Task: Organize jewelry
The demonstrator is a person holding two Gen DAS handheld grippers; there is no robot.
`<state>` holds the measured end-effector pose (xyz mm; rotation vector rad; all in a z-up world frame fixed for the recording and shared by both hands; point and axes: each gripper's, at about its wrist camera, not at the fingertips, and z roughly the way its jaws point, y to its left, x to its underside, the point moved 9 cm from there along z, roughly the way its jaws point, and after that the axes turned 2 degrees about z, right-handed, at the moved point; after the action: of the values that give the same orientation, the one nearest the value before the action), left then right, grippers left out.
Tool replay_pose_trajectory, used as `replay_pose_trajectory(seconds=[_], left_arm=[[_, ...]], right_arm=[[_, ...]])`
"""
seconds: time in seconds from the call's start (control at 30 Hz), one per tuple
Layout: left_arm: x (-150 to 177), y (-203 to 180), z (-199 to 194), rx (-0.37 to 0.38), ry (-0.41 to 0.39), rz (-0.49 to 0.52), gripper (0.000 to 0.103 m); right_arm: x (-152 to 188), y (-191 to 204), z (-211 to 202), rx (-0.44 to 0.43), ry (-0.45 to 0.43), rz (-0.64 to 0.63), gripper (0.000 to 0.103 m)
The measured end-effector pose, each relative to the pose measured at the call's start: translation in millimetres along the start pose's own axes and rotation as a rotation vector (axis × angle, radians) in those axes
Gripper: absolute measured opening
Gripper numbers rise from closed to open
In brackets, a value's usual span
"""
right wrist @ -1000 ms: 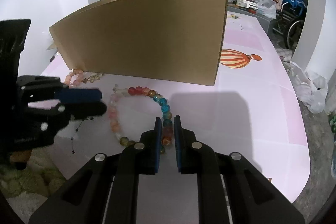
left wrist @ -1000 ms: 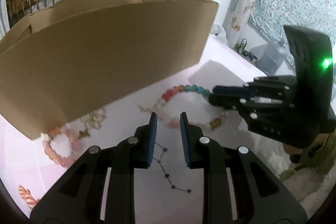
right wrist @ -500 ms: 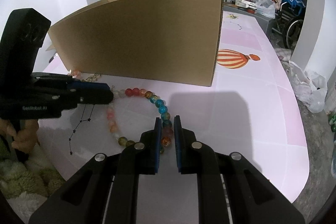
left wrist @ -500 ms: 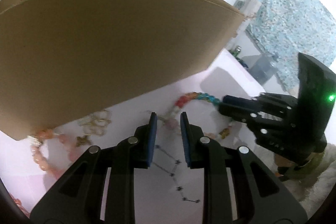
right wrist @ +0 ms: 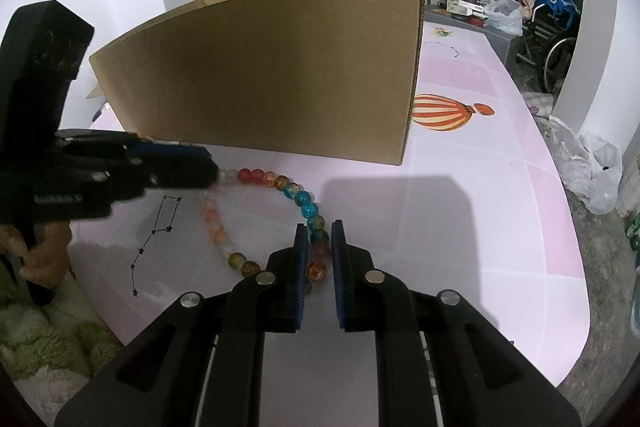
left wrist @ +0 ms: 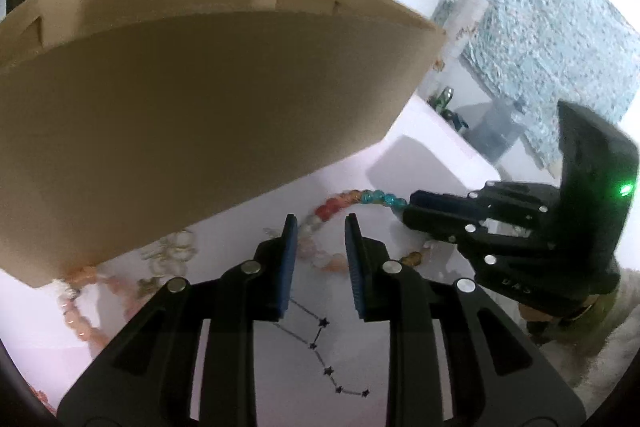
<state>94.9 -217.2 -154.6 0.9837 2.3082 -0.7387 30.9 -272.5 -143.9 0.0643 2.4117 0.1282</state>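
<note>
Carefully, I hold the bead necklace [right wrist: 298,197] steady beside the cardboard box [right wrist: 280,67].
Right tongs [right wrist: 319,243] pinch beads; left tongs [left wrist: 318,223], narrow and empty, should straddle the pale beads before closing.

box [right wrist: 280,75]: 1 | bead bracelets [right wrist: 296,193]: 2 | claws [right wrist: 319,239]: 2
</note>
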Motion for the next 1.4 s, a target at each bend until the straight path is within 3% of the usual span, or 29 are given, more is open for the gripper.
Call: replay_pose_trajectory(seconds=[0.23, 0.57, 0.7, 0.93, 1.03, 1.2, 1.4], left_arm=[[1.5, 9.1, 0.8, -0.049, 0.011, 0.020, 0.024], [10.9, 31.4, -12.4, -0.139, 0.015, 0.032, 0.040], [12.5, 40.2, -17.7, -0.197, 0.021, 0.043, 0.039], [0.6, 29.6, -34.7, -0.174, -0.057, 0.045, 0.042], [-5.1, 15.3, -36.4, -0.151, -0.079, 0.074, 0.042], [-0.6, 0.6, -18.0, -0.137, -0.026, 0.115, 0.041], [5.5, -2.4, -0.4, -0.155, 0.017, 0.144, 0.027]], right_arm=[[-1.3, 0.8, -0.8, -0.004, -0.005, 0.004, 0.012], [-1.2, 1.3, -0.9, -0.005, -0.009, 0.004, 0.012], [-1.7, 0.7, -1.0, -0.007, -0.011, 0.007, 0.012], [-2.2, 0.2, -1.0, -0.007, -0.011, 0.007, 0.012], [-2.0, -0.3, -1.1, -0.008, -0.013, 0.007, 0.012], [-2.3, -0.3, -1.1, -0.003, -0.016, 0.002, 0.012], [-2.2, -0.7, -0.9, 0.002, -0.022, -0.010, 0.012]])
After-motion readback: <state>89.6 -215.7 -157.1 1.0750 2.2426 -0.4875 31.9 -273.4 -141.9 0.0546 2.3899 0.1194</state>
